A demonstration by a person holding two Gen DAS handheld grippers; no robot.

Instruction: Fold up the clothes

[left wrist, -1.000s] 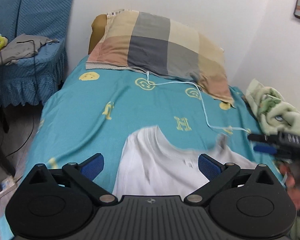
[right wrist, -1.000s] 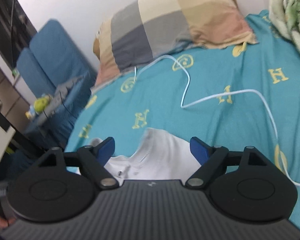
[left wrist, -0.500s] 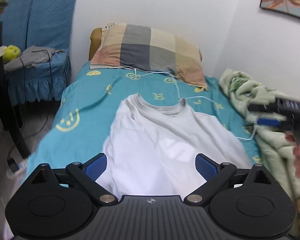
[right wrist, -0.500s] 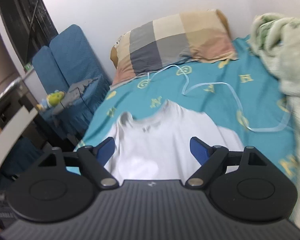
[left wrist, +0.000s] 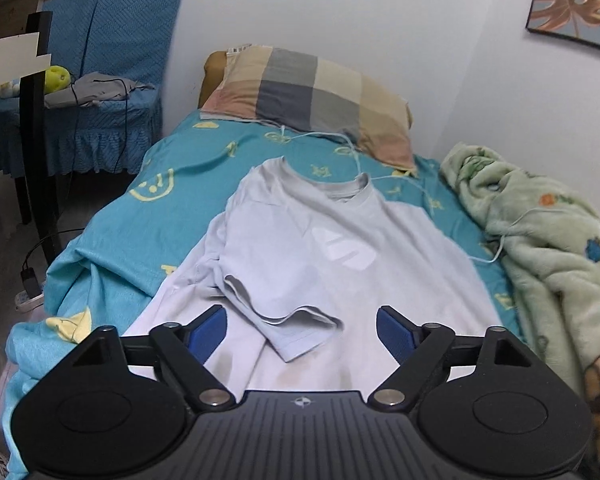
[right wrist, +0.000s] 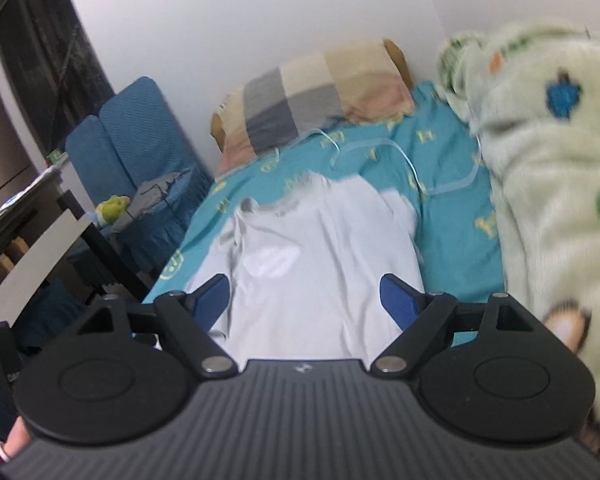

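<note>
The left gripper (left wrist: 301, 330), its jaws apart and just narrowing, hangs above the folded sleeve of the pale grey short-sleeved cotton T-shirt (left wrist: 332, 248), gripping nothing. The right gripper (right wrist: 304, 300), jaws also apart and empty, hovers over the T-shirt's (right wrist: 320, 264) lower body. Beyond both, the shirt lies flat on the teal printed bedsheet (left wrist: 140, 216), collar toward the checked fabric pillow (left wrist: 312, 96); a green fleece blanket (left wrist: 540, 240) lies to the right.
</note>
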